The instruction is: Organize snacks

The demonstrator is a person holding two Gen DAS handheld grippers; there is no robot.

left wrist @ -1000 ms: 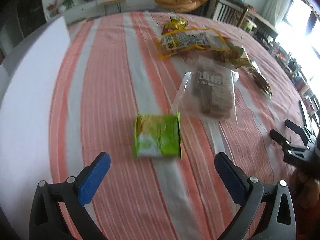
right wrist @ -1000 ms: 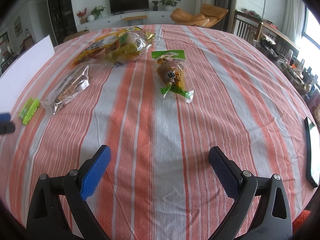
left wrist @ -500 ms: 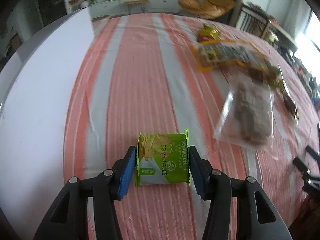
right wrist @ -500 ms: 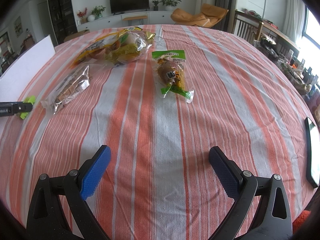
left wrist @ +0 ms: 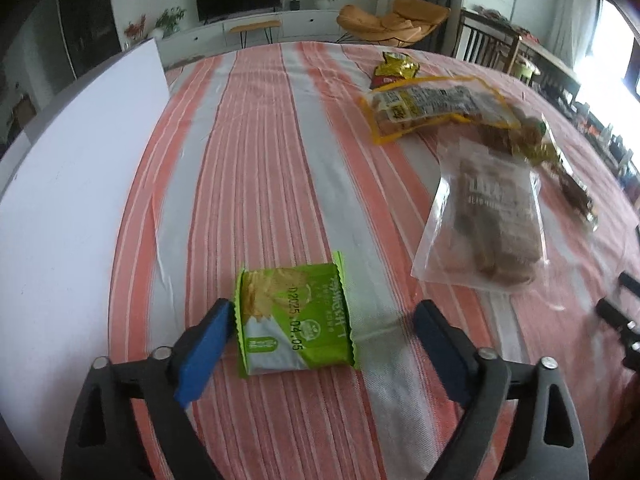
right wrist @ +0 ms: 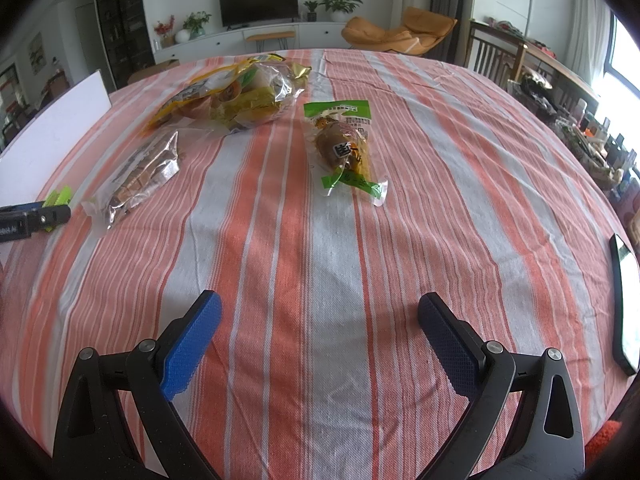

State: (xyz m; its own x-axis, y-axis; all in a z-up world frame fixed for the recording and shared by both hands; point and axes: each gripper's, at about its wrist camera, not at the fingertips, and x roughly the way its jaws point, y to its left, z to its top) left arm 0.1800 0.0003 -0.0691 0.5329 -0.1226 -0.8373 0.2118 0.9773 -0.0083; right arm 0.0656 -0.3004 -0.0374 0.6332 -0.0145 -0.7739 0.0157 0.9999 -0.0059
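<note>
A small green cracker packet point(left wrist: 294, 316) lies flat on the striped tablecloth point(left wrist: 256, 168) between the jaws of my left gripper point(left wrist: 324, 316). Those jaws are opening: the left pad point(left wrist: 204, 352) sits at the packet's edge and the right pad stands well clear of it. In the right wrist view the same packet point(right wrist: 60, 196) peeks out at the far left. My right gripper point(right wrist: 320, 304) hangs open over bare cloth with nothing between its fingers. Ahead of it lies a green-topped pouch point(right wrist: 344, 144).
A clear bag of brown bars point(left wrist: 488, 220), a yellow-edged bag point(left wrist: 432, 108) and a gold wrapper point(left wrist: 394, 68) lie to the right of the packet. A white board point(left wrist: 60, 200) runs along the table's left side. A dark phone point(right wrist: 624, 304) rests near the right edge.
Half a second ago the left jaws were pressed on the green packet; now they stand wide apart and the packet rests on the cloth. The right gripper has not moved.
</note>
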